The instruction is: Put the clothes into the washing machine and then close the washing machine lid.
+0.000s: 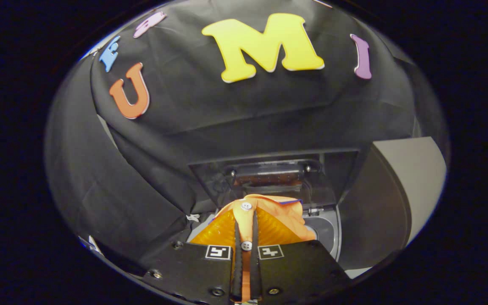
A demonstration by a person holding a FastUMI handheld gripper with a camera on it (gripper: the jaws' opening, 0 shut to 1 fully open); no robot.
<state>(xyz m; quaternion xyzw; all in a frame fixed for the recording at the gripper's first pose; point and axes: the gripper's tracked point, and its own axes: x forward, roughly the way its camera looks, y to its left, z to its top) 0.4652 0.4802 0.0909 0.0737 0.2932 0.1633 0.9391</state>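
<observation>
Washing machine (328,228) sits just beyond the fingers, its lid (269,173) raised upright behind. Orange shirt (269,212) bunched over the opening, its buttoned strip pinched between the narrow, closed gripper (246,258) fingers.

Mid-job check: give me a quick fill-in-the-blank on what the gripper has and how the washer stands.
1. The gripper is shut on the ____ garment.
2. The washing machine lid beyond the fingers stands ____.
3. Sewn onto the garment are white ____.

Missing words: orange; open; buttons
</observation>
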